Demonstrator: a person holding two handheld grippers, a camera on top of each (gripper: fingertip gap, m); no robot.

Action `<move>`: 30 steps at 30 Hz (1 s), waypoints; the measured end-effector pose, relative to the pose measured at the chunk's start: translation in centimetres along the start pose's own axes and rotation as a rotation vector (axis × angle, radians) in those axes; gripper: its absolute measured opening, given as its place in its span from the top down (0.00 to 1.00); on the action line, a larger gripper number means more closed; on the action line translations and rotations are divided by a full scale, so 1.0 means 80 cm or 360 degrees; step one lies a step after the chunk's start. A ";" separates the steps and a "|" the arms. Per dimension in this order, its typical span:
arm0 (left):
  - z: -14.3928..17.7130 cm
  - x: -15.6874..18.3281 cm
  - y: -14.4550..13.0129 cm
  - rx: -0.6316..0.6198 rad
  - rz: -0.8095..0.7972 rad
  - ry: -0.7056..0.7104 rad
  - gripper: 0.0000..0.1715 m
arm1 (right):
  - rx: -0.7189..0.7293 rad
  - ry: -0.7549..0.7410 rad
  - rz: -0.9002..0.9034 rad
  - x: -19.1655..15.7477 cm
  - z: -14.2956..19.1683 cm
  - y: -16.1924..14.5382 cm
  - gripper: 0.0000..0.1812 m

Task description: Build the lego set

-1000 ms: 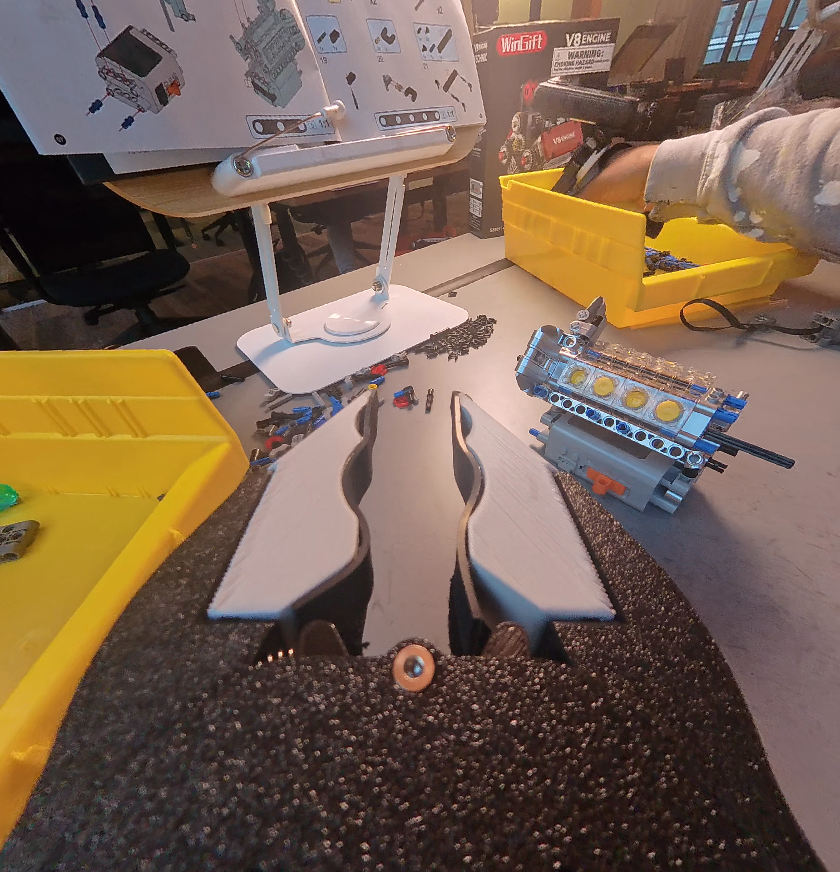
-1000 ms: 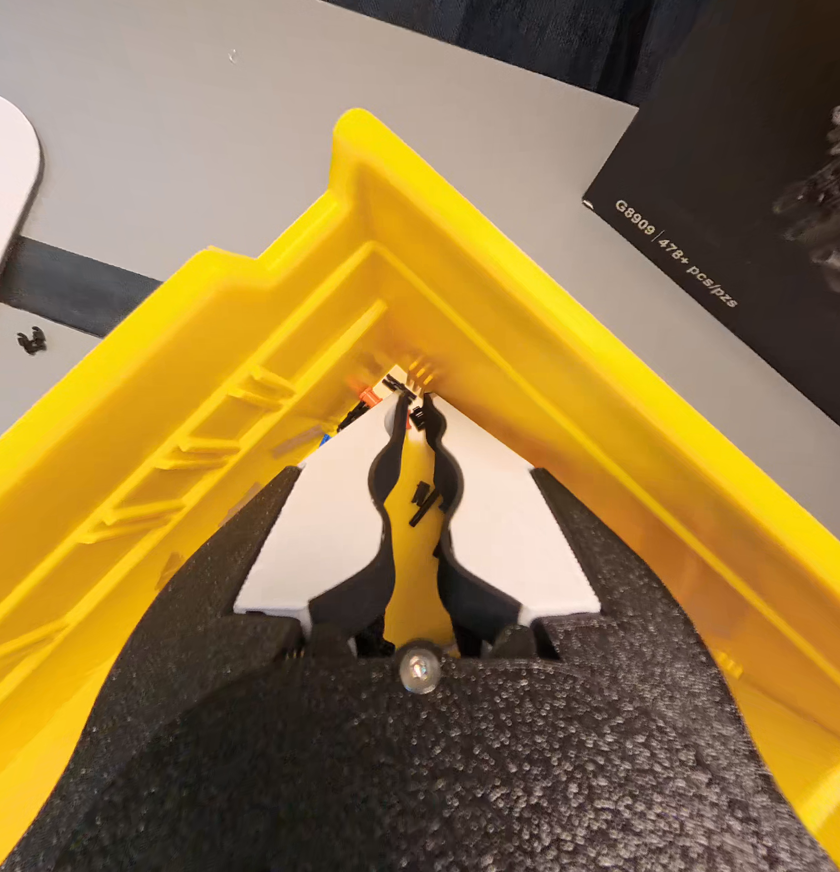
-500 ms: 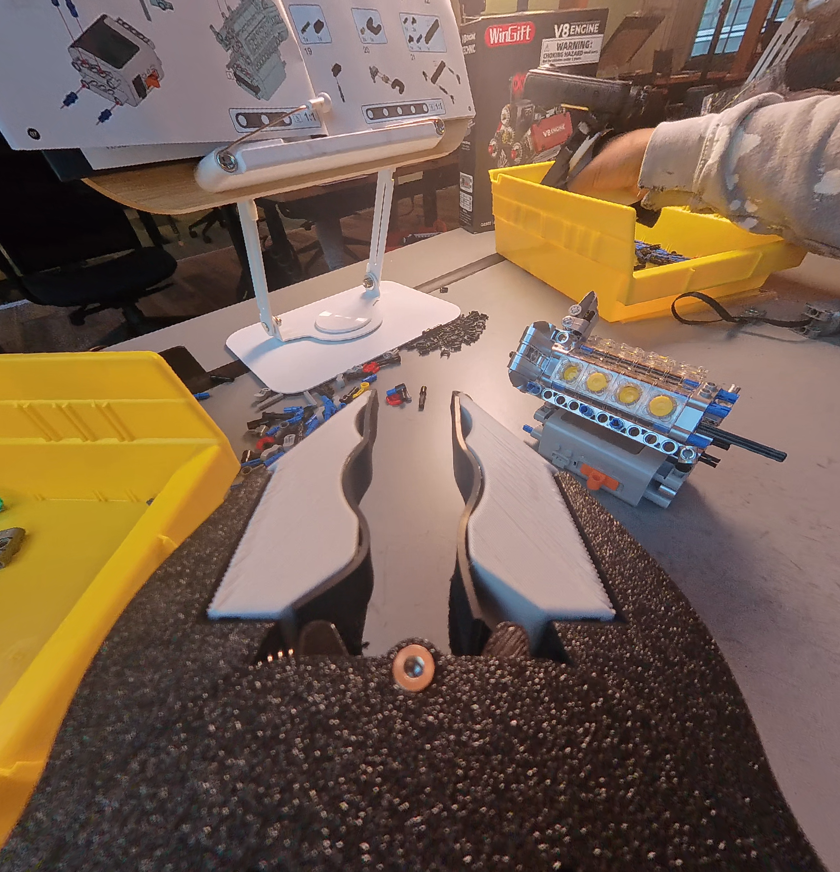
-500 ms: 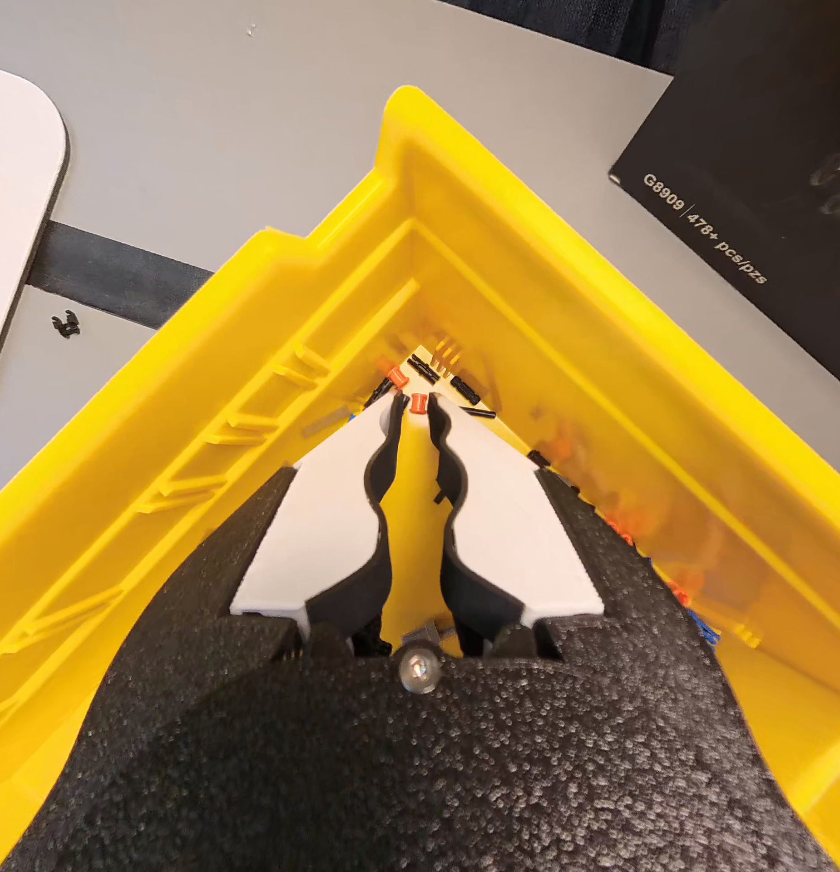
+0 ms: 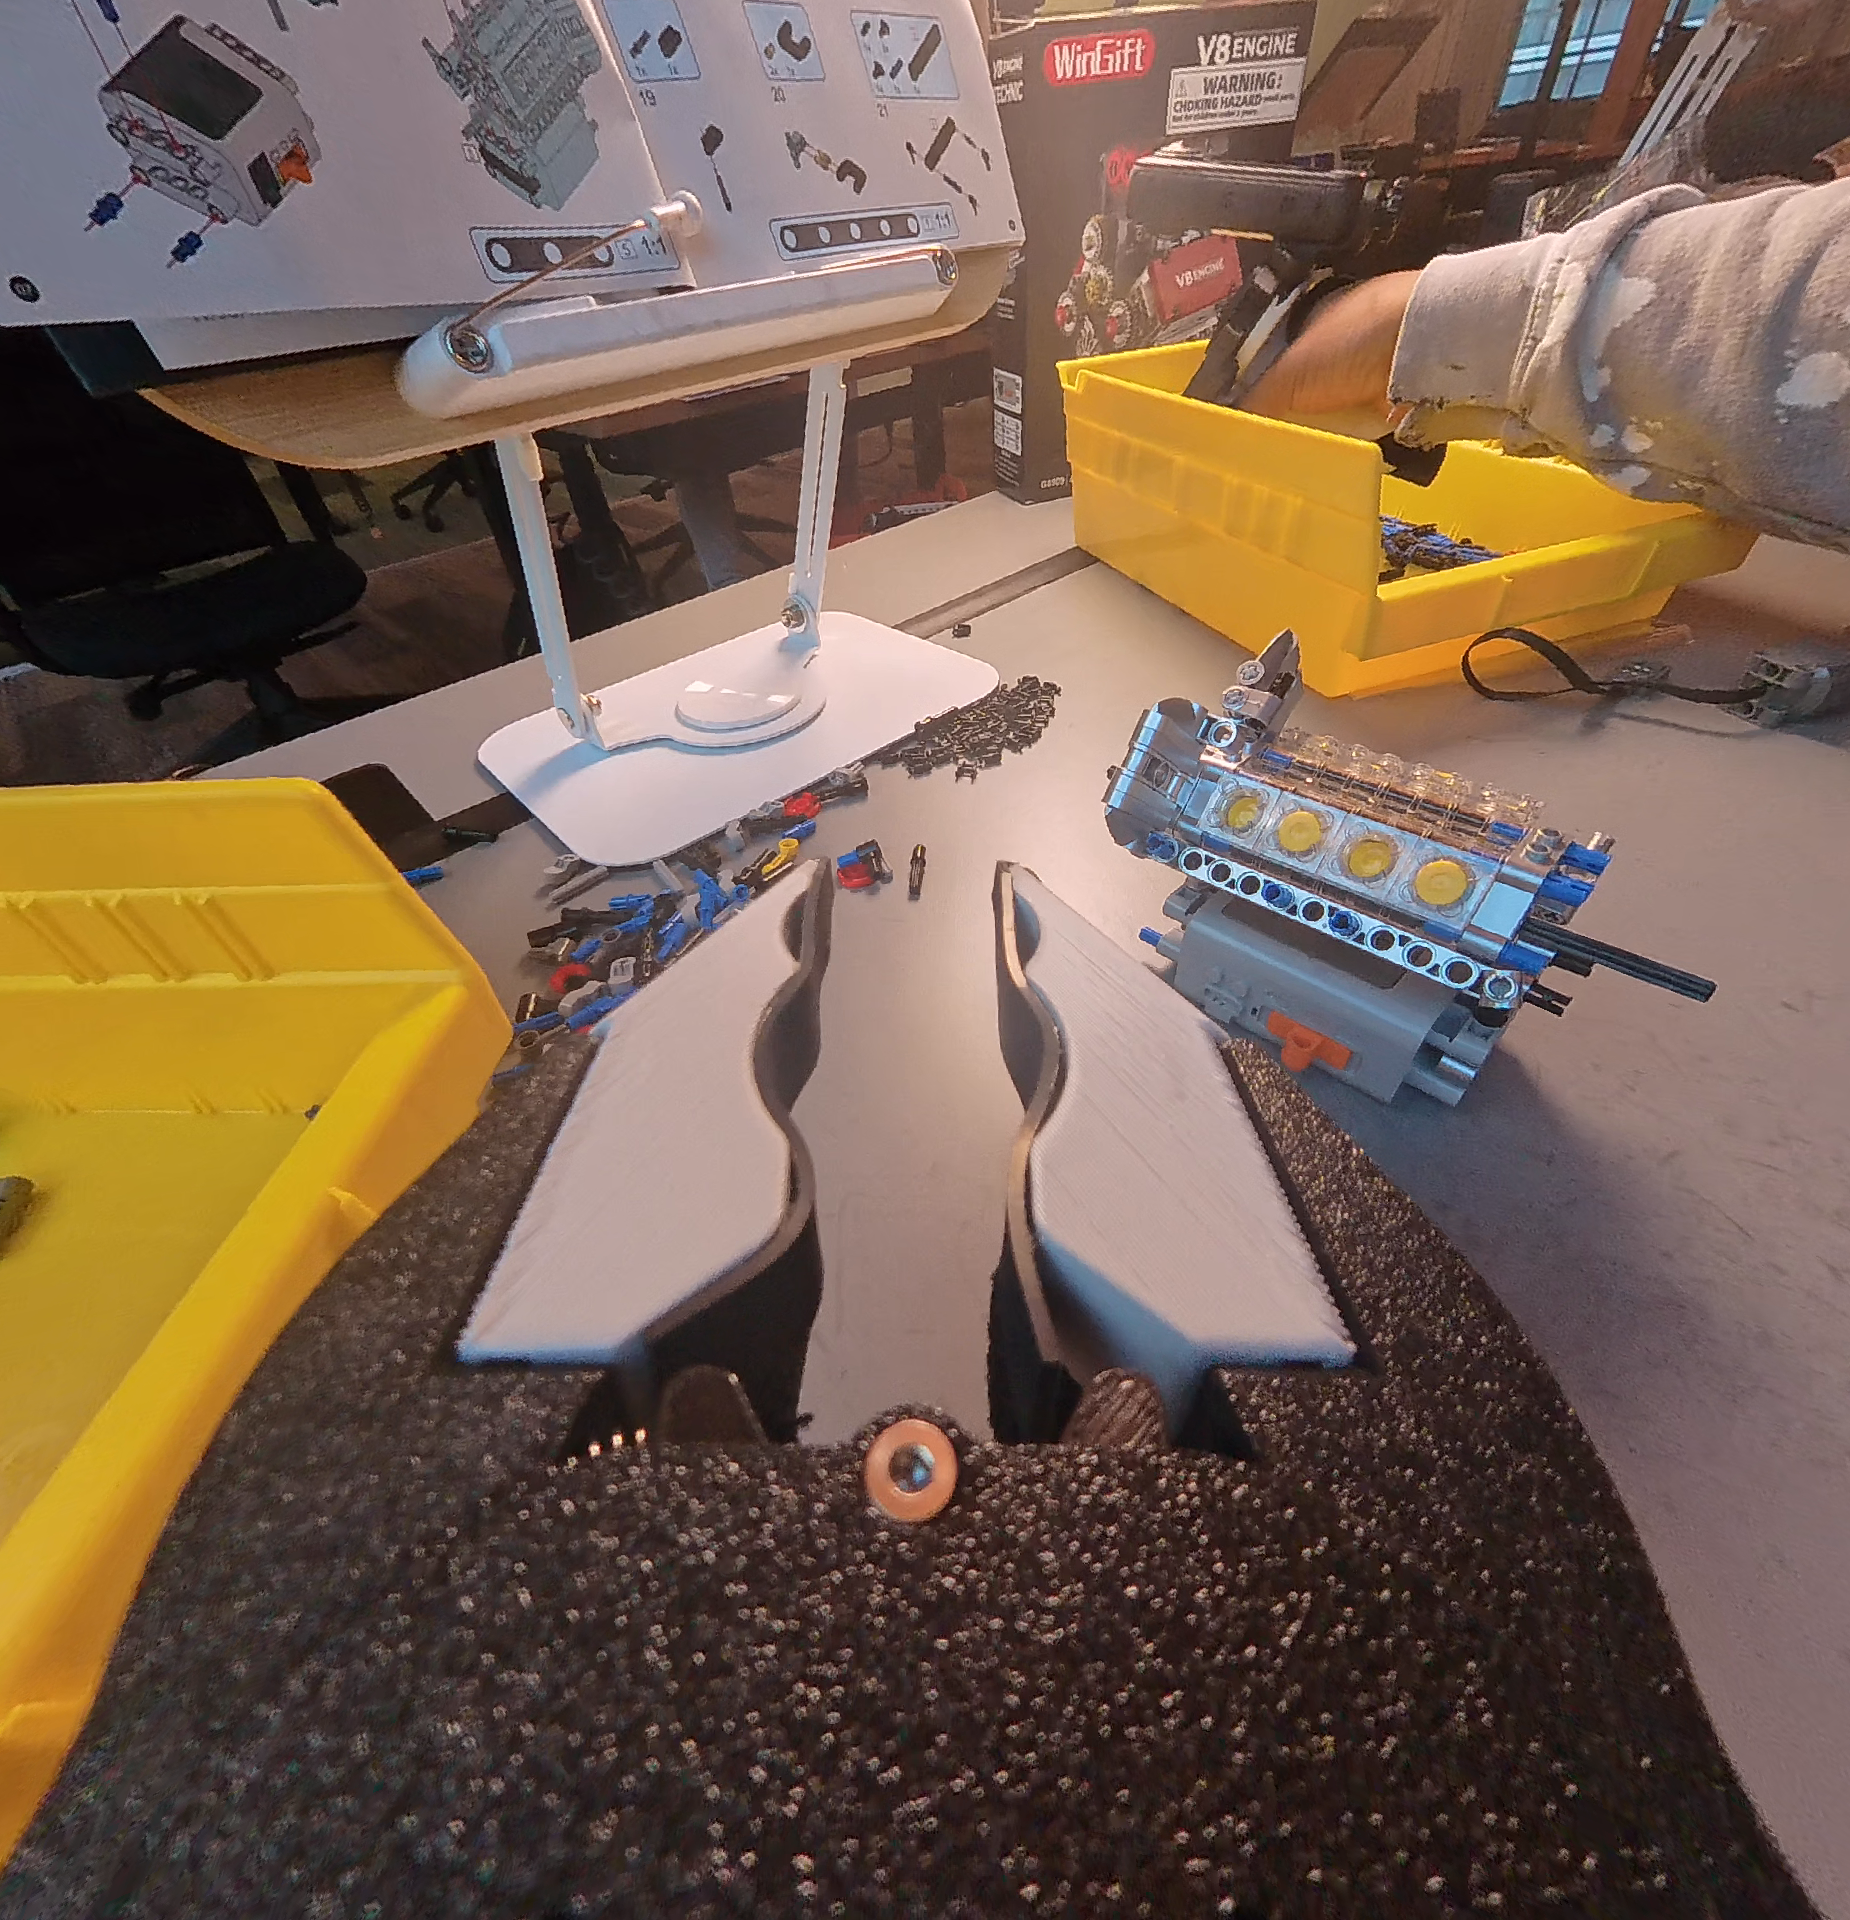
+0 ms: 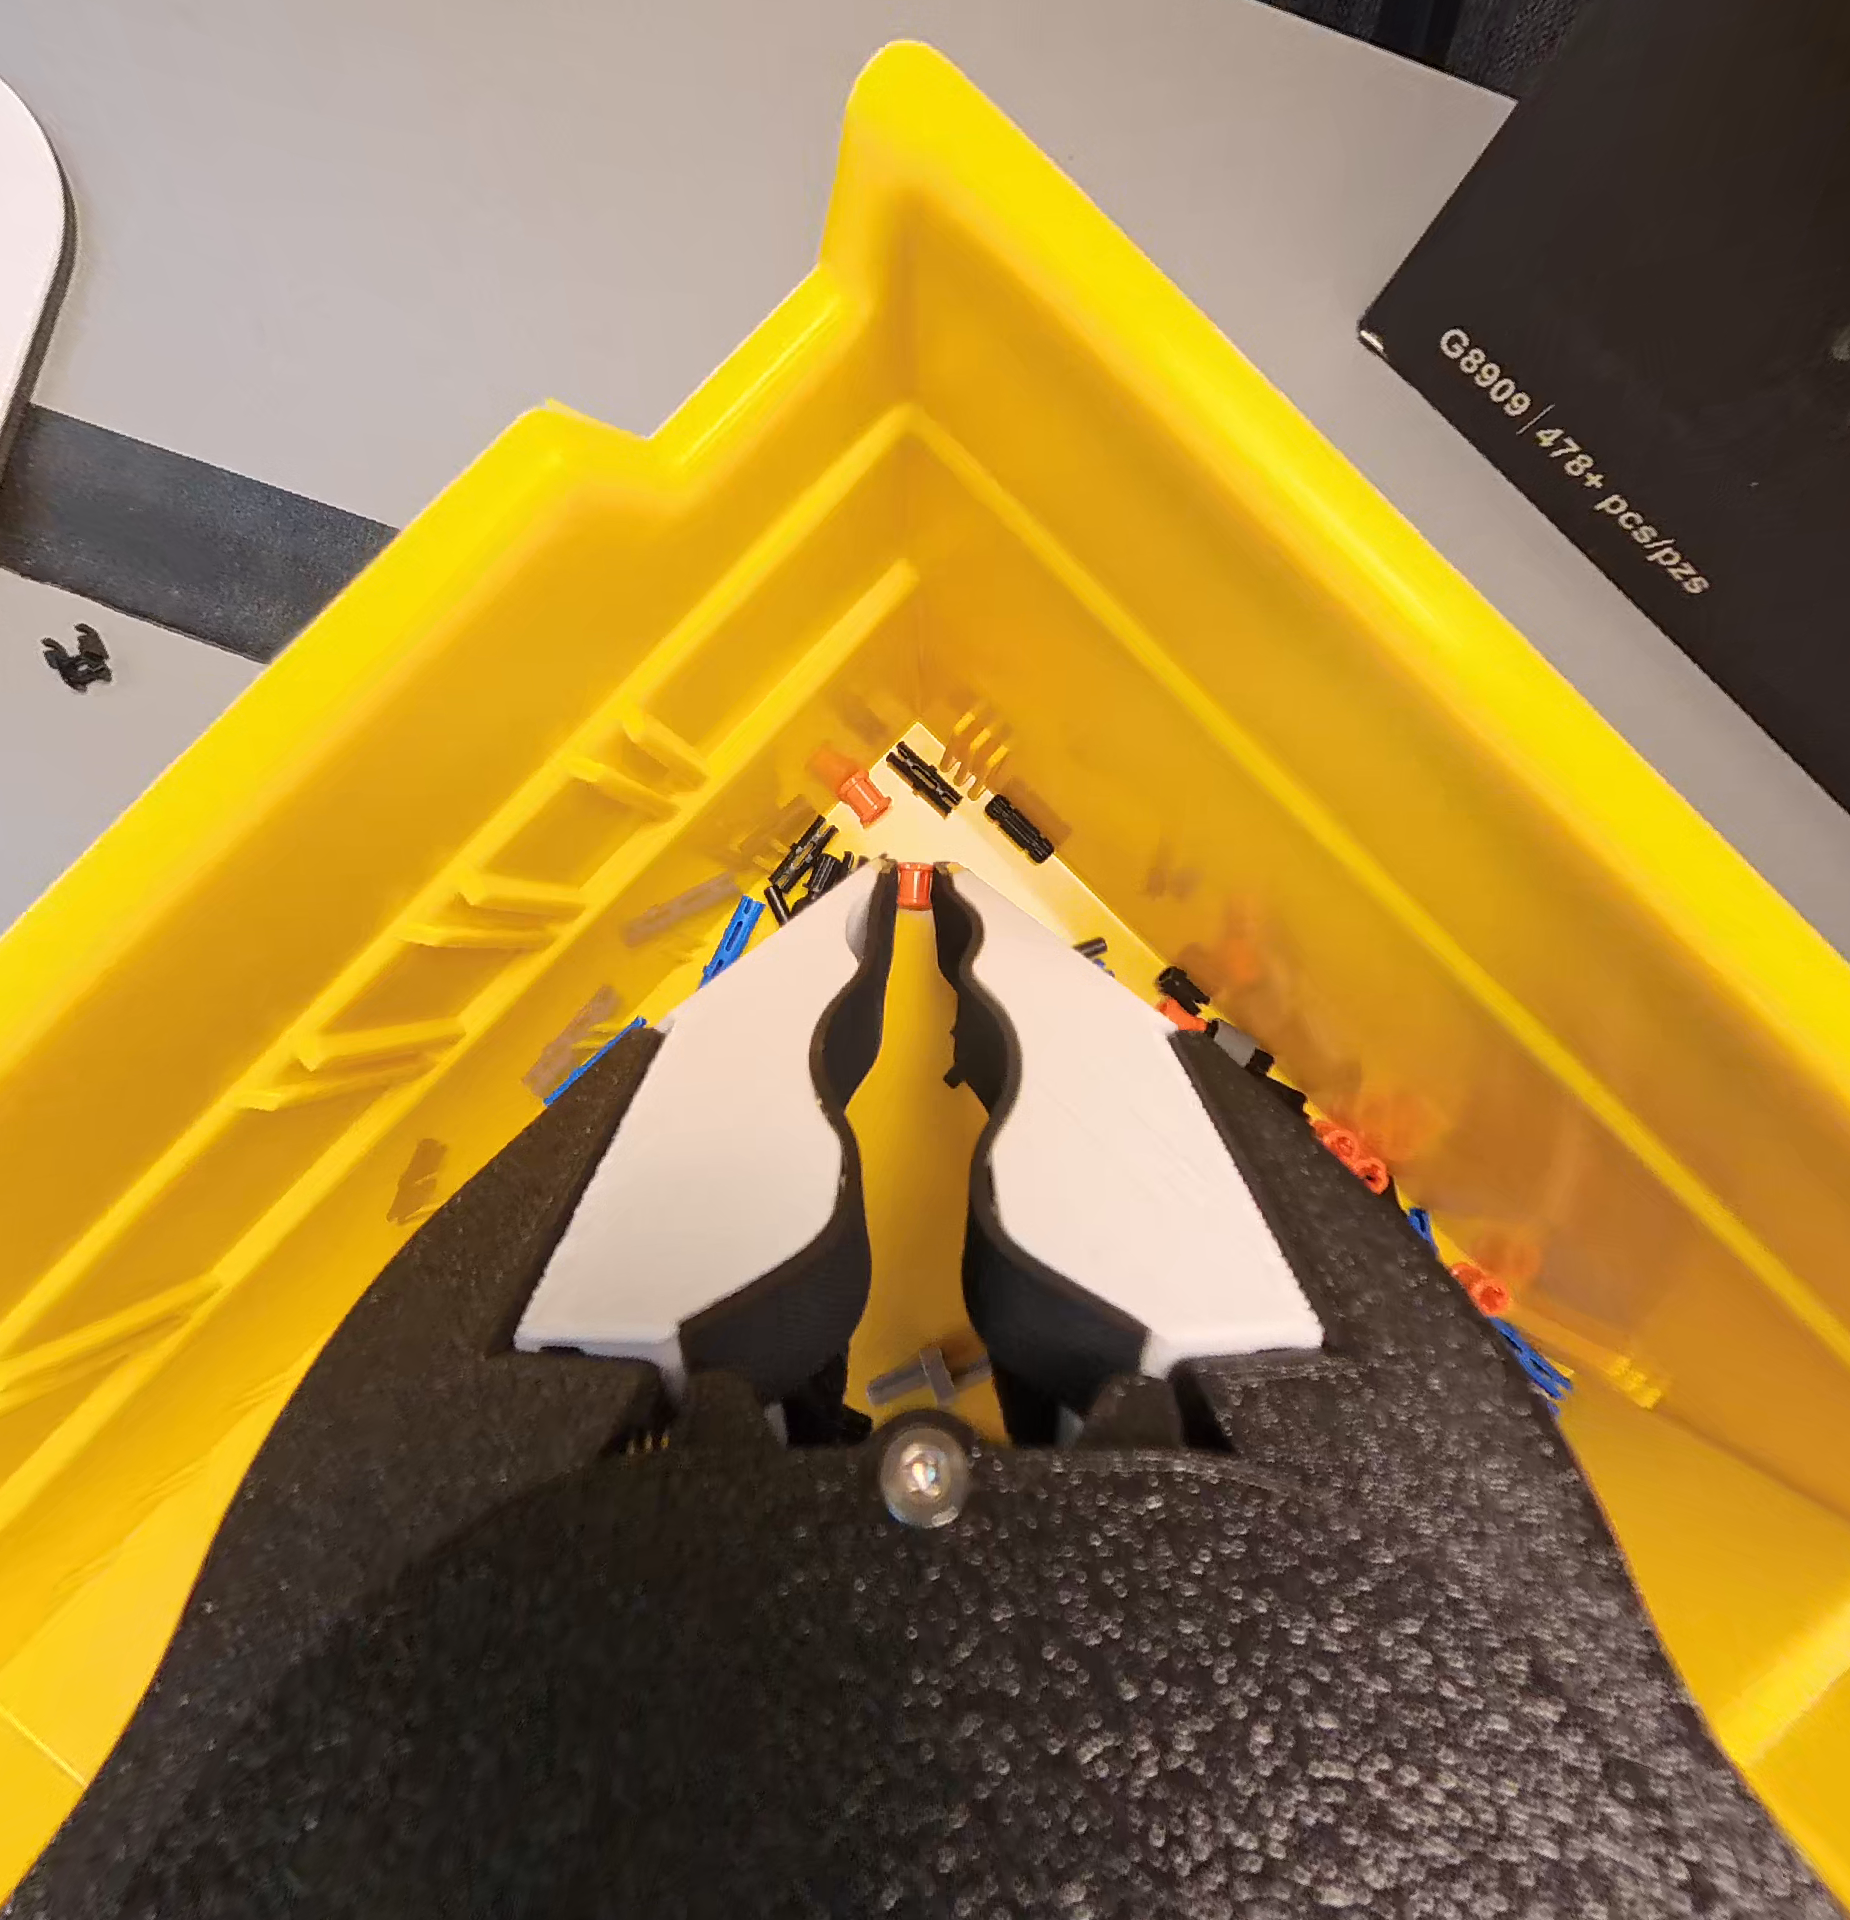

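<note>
Left wrist view: the left gripper [image 5: 910,883] hangs with its jaws apart and empty above the grey surface [image 5: 1627,1299]. Loose small parts [image 5: 672,914] lie just ahead, the engine model [image 5: 1347,883] to its right, a yellow bin [image 5: 204,997] at the left edge; bare surface lies near right.

Right wrist view: the right gripper [image 6: 912,883], deep in a corner of another yellow bin [image 6: 1264,665], has its tips pinched on an orange bush [image 6: 912,885]. The walls crowd both sides; only upward is free.
</note>
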State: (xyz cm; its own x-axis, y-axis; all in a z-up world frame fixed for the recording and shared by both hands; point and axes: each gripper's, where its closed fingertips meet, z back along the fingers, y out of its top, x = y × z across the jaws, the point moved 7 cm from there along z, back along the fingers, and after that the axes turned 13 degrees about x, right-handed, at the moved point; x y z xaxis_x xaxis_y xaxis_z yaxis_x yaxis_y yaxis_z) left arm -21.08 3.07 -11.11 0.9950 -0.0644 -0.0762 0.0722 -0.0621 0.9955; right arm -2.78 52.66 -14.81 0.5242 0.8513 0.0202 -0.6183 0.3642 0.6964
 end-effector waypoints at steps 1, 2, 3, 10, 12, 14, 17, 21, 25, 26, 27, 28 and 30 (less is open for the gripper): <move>0.000 0.000 0.000 -0.0003 -0.0001 -0.0005 0.83 | -0.0008 -0.0017 0.0015 0.001 0.001 0.000 0.97; 0.000 0.001 0.000 -0.0005 -0.0002 -0.0008 0.83 | 0.0003 -0.0035 0.0041 0.001 0.004 0.001 0.97; 0.000 0.001 0.000 -0.0006 -0.0003 -0.0010 0.83 | 0.0050 -0.0031 0.0042 -0.001 0.013 0.006 0.97; -0.001 0.004 0.000 -0.0013 -0.0007 -0.0026 0.83 | 0.0727 0.0512 0.0527 -0.141 0.207 0.043 0.97; -0.002 0.006 0.000 -0.0013 -0.0011 -0.0035 0.83 | 0.0640 0.0808 0.0711 -0.212 0.243 -0.009 0.97; -0.001 0.009 0.001 -0.0010 -0.0003 -0.0046 0.83 | 0.0494 0.0925 0.0874 -0.267 0.250 -0.078 0.97; -0.001 0.013 0.002 -0.0006 -0.0017 -0.0057 0.83 | 0.0361 0.1037 0.0951 -0.320 0.234 -0.165 0.97; -0.002 0.019 0.003 -0.0009 -0.0051 -0.0073 0.83 | 0.0262 0.0990 0.1004 -0.337 0.207 -0.209 0.97; -0.001 0.021 0.003 -0.0013 -0.0065 -0.0076 0.83 | 0.0259 0.0967 0.1030 -0.339 0.198 -0.210 0.95; -0.001 0.021 0.003 -0.0013 -0.0067 -0.0075 0.83 | 0.0279 0.0981 0.1014 -0.338 0.200 -0.205 0.91; -0.001 0.021 0.002 -0.0015 -0.0068 -0.0074 0.83 | 0.0331 0.0993 0.0976 -0.335 0.207 -0.194 0.89; -0.001 0.021 0.002 -0.0018 -0.0068 -0.0073 0.83 | 0.0400 0.0979 0.0925 -0.326 0.217 -0.176 0.88; -0.002 0.021 0.000 -0.0026 -0.0064 -0.0076 0.83 | 0.0577 0.0857 0.0827 -0.293 0.242 -0.124 0.88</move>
State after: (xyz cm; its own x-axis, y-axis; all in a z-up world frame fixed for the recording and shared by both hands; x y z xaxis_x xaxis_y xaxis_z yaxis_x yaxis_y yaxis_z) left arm -19.36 3.09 -11.22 0.9869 -0.1097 -0.1183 0.1135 -0.0491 0.9923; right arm 2.41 21.75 -8.31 -0.1851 0.9752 0.1212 -0.4292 -0.1912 0.8827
